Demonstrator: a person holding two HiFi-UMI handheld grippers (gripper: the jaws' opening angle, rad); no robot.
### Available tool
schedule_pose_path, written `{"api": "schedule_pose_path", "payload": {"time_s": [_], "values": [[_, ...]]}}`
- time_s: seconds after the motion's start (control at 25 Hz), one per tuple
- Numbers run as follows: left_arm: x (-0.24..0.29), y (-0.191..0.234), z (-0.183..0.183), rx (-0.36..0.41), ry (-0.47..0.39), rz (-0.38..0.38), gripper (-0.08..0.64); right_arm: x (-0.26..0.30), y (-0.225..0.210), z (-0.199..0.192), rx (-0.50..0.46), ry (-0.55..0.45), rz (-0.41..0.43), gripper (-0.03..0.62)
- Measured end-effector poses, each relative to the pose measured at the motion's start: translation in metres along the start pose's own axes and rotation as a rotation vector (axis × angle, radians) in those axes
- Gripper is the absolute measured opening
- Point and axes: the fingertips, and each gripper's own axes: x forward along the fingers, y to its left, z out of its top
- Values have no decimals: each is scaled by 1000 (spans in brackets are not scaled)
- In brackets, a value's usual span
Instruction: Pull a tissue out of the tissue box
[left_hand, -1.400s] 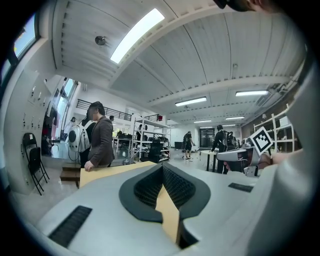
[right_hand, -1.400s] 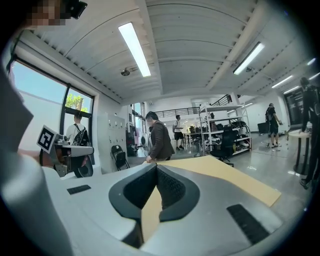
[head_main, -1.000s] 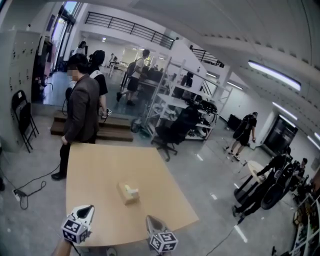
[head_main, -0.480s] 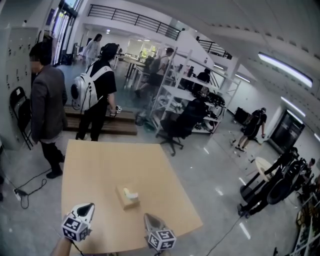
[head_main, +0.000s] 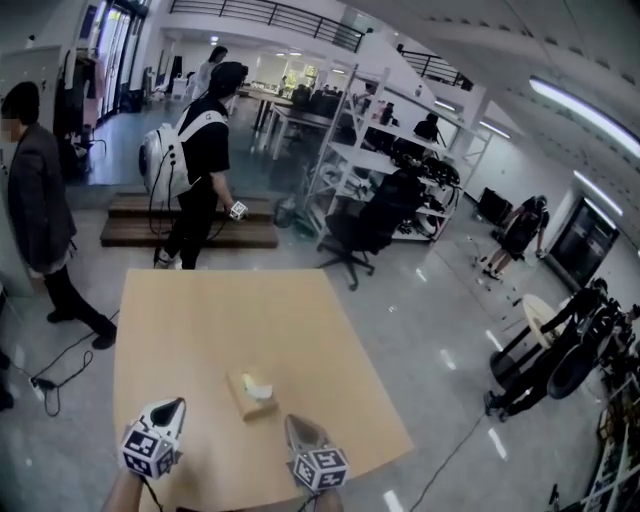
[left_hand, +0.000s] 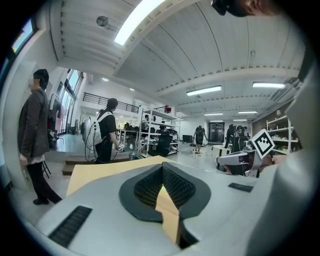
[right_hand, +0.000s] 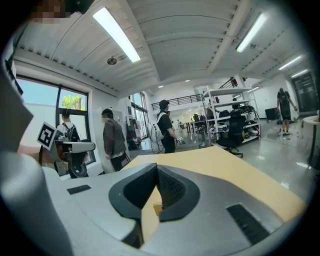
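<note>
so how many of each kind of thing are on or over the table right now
tissue box: 1
tissue sticking out of the box: 1
claws: 2, the left claw and the right claw, both shut and empty
total: 4

Bright ceiling strips (head_main: 580, 108) light everything; fisheye edges warp.

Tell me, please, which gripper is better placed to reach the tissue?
Likely the right gripper: its own view has the tissue box straight ahead, while the left gripper sees only table.
</note>
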Motion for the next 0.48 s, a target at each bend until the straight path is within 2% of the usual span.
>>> {"api": "schedule_pose_path", "payload": {"time_s": [0.28,0.48], "values": [[35,4,-8,-32,56,7,8,29,-23,-3,-4,38,34,11],[52,14,-15,-44,57,26,8,45,-27,-5,12,63,49,11]]}}
